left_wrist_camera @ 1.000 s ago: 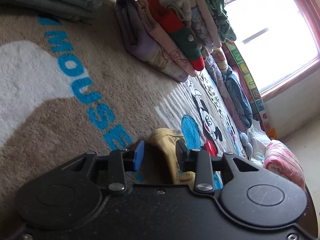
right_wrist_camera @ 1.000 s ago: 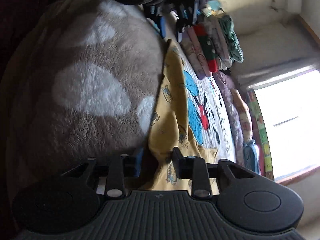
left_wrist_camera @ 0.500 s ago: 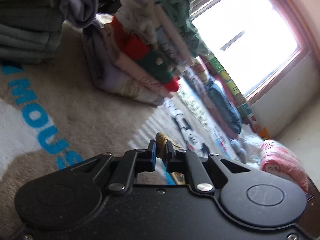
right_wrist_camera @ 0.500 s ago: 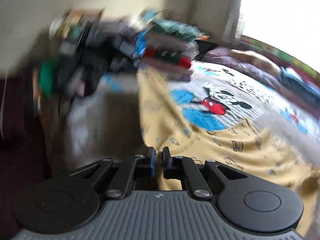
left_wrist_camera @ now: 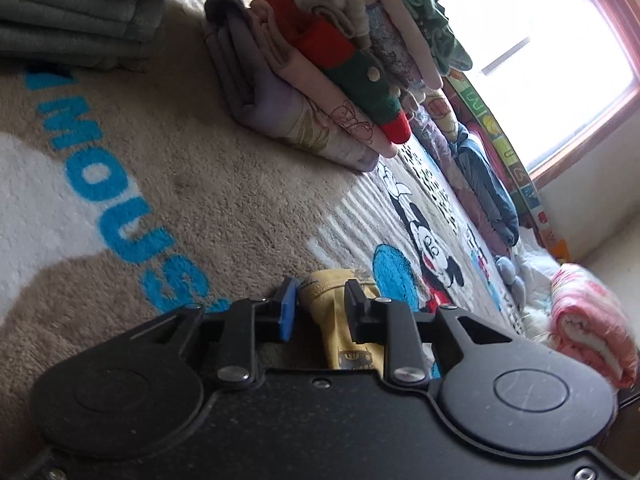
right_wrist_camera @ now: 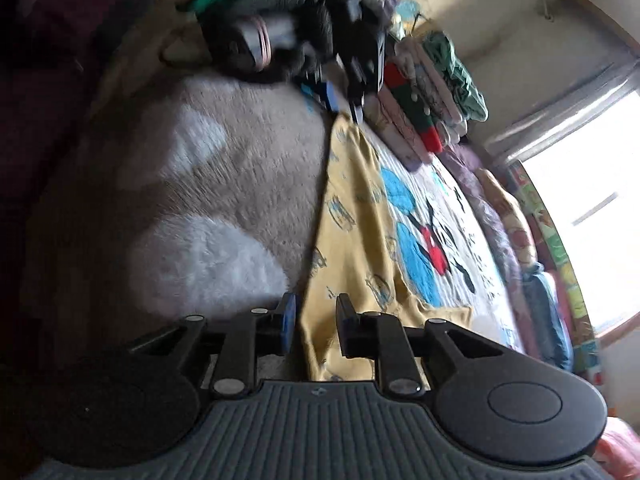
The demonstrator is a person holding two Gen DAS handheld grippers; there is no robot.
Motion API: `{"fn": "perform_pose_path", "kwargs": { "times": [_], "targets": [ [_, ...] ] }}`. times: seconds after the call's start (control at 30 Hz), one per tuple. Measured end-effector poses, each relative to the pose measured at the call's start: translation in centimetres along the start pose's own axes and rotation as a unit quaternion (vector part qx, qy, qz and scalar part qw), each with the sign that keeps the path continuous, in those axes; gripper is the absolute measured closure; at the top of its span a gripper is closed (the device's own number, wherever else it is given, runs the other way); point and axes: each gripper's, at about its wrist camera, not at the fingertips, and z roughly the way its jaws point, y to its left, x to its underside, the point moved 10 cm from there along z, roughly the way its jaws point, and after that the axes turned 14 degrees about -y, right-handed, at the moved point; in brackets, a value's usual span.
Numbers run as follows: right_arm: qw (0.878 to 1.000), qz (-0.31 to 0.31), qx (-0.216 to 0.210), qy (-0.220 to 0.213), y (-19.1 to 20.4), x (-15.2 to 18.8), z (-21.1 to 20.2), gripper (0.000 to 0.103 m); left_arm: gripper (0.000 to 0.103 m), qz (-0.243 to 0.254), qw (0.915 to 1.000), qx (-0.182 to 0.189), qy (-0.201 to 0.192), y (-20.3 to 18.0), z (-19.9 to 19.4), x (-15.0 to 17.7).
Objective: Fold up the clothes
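Note:
A yellow printed garment [right_wrist_camera: 352,220] lies flat on the Mickey Mouse blanket [left_wrist_camera: 180,184]. My left gripper [left_wrist_camera: 318,304] is open, its fingers on either side of one yellow end [left_wrist_camera: 340,312] of the garment. It also shows in the right wrist view [right_wrist_camera: 344,100], at the garment's far end. My right gripper [right_wrist_camera: 312,320] is open, its fingers straddling the near edge of the garment.
A stack of folded clothes [left_wrist_camera: 320,68] stands on the blanket ahead, with grey folded items [left_wrist_camera: 72,20] to its left. More clothes [left_wrist_camera: 480,184] line the wall under a bright window [left_wrist_camera: 540,40]. A pink roll [left_wrist_camera: 588,320] lies at the right.
Half a second ago both grippers were shut on the yellow garment and raised. Now both are open and low on the blanket, with the garment lying flat.

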Motion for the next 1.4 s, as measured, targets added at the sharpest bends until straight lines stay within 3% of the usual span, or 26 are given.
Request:
{"fn": "perform_pose_path", "kwargs": {
  "times": [0.03, 0.1, 0.2, 0.27, 0.33, 0.4, 0.47, 0.5, 0.67, 0.77, 0.87, 0.93, 1.0, 1.07, 1.13, 1.17, 1.2, 1.23, 1.4],
  "targets": [
    [1.000, 0.011, 0.001, 0.009, -0.2, 0.2, 0.7, 0.082, 0.095, 0.010, 0.9999, -0.003, -0.006, -0.1, 0.0, -0.1],
    [0.997, 0.065, -0.022, 0.020, -0.7, 0.3, 1.6, 0.097, 0.096, 0.021, 0.9995, -0.004, -0.024, -0.3, -0.3, -0.6],
    [0.985, 0.168, -0.042, -0.017, -2.4, -1.6, 1.0, 0.101, 0.096, 0.025, 0.9991, -0.010, -0.032, -0.1, -0.3, -0.9],
    [0.972, 0.225, -0.059, -0.011, -2.6, -1.5, 1.3, 0.100, 0.095, 0.031, 0.9990, -0.026, -0.017, 0.4, 0.3, -0.3],
    [0.975, 0.214, -0.066, 0.002, -1.4, -0.6, 1.8, 0.097, 0.090, 0.038, 0.9986, -0.030, -0.021, 0.3, 0.2, -0.4],
    [0.973, 0.221, -0.068, -0.025, -1.4, -1.3, 0.7, 0.097, 0.069, 0.047, 0.9979, -0.030, -0.033, -0.1, -0.2, -0.9],
    [0.972, 0.224, -0.063, -0.039, -1.0, -1.8, -0.5, 0.085, 0.055, 0.047, 0.9975, -0.030, -0.043, -0.2, -0.7, -1.3],
    [0.972, 0.223, -0.056, -0.045, -0.9, -1.9, -1.0, 0.079, 0.055, 0.040, 0.9978, -0.032, -0.042, 0.0, -0.8, -1.4],
    [0.970, 0.237, -0.002, -0.058, -2.0, -1.5, -0.6, 0.072, 0.055, 0.003, 0.9993, -0.019, -0.031, 0.3, -0.8, -1.6],
    [0.964, 0.255, 0.010, -0.071, -3.0, -1.9, 0.0, 0.067, 0.055, 0.056, 0.9974, 0.013, -0.043, -1.7, -1.2, -3.1],
    [0.955, 0.288, 0.009, -0.072, -3.4, -1.5, 0.9, 0.056, 0.055, 0.135, 0.9897, 0.046, -0.019, -4.1, 0.0, -3.2],
    [0.950, 0.307, -0.004, -0.064, -2.6, -1.0, 2.0, 0.055, 0.055, 0.178, 0.9816, 0.069, 0.005, -5.6, 0.9, -2.6],
    [0.943, 0.327, -0.006, -0.065, -2.0, -0.3, 2.5, 0.055, 0.055, 0.237, 0.9688, 0.066, 0.027, -6.3, 2.4, -1.8],
    [0.936, 0.343, 0.001, -0.076, -1.8, 0.0, 2.2, 0.055, 0.055, 0.303, 0.9506, 0.051, 0.048, -6.7, 3.8, -0.5],
    [0.936, 0.341, 0.009, -0.087, -1.6, 0.1, 1.9, 0.055, 0.056, 0.317, 0.9444, 0.051, 0.069, -6.5, 5.0, 0.4],
    [0.936, 0.340, 0.014, -0.092, -1.4, 0.2, 1.7, 0.055, 0.059, 0.322, 0.9416, 0.058, 0.079, -6.6, 5.4, 0.9],
    [0.934, 0.343, 0.017, -0.096, -1.4, 0.2, 1.7, 0.054, 0.083, 0.327, 0.9387, 0.065, 0.088, -6.6, 5.7, 1.5],
    [0.931, 0.350, 0.019, -0.100, -1.3, 0.4, 1.6, 0.054, 0.093, 0.334, 0.9364, 0.070, 0.080, -7.0, 5.7, 1.6],
    [0.925, 0.363, 0.015, -0.107, -1.2, 0.5, 1.5, 0.053, 0.094, 0.373, 0.9227, 0.094, 0.027, -8.8, 5.5, 1.3]
  ]
}}
